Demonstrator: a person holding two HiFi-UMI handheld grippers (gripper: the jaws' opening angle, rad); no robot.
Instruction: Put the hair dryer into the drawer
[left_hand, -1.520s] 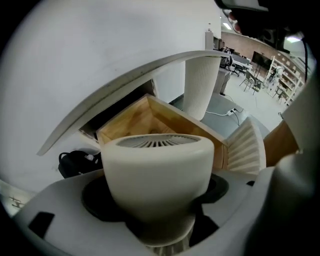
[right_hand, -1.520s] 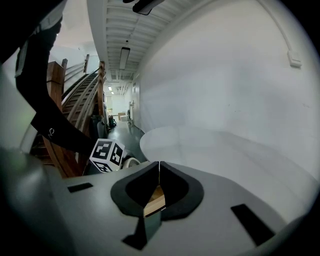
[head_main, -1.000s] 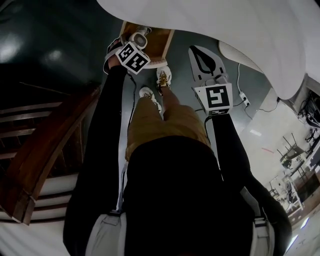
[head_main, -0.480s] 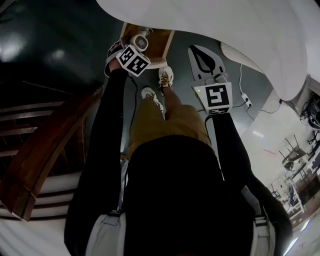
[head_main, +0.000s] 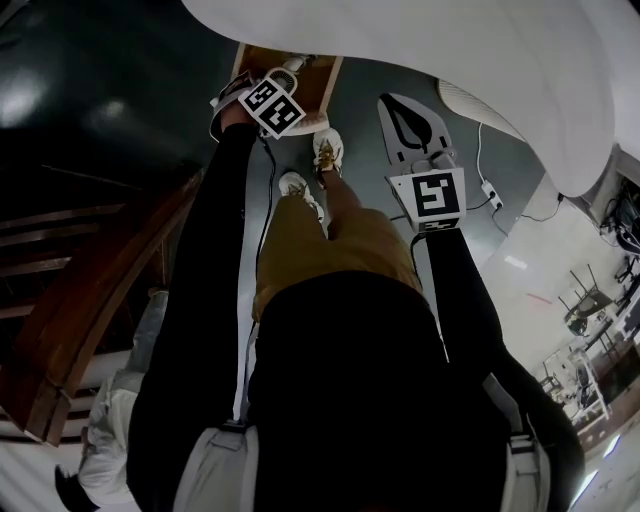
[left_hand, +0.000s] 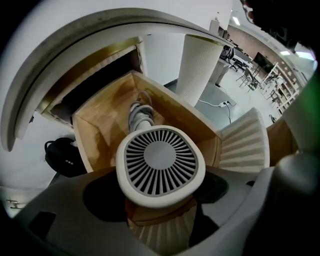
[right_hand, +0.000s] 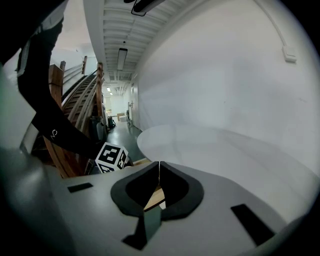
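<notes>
The white hair dryer (left_hand: 160, 165) faces the left gripper view with its round rear grille, and my left gripper (head_main: 280, 82) is shut on it. It hangs over the open wooden drawer (left_hand: 100, 125), which sticks out from under the white table top. The dryer's grey cord (left_hand: 140, 112) is coiled inside the drawer. In the head view the dryer (head_main: 291, 66) shows just beyond the left marker cube (head_main: 272, 106), above the drawer (head_main: 325, 82). My right gripper (head_main: 402, 108) hovers to the right of the drawer, shut and holding nothing, its tips (right_hand: 159, 167) pressed together.
A curved white table top (head_main: 480, 60) overhangs the drawer. A white ribbed column (left_hand: 200, 70) stands behind it, a black bag (left_hand: 62, 155) lies on the floor at the left. Dark wooden stairs (head_main: 90, 290) run along the left. A cable and plug (head_main: 488, 195) lie on the right floor.
My left gripper has carried the hair dryer a little forward, further over the drawer. The right gripper has hardly moved. A pale shape has come into the head view's lower left.
</notes>
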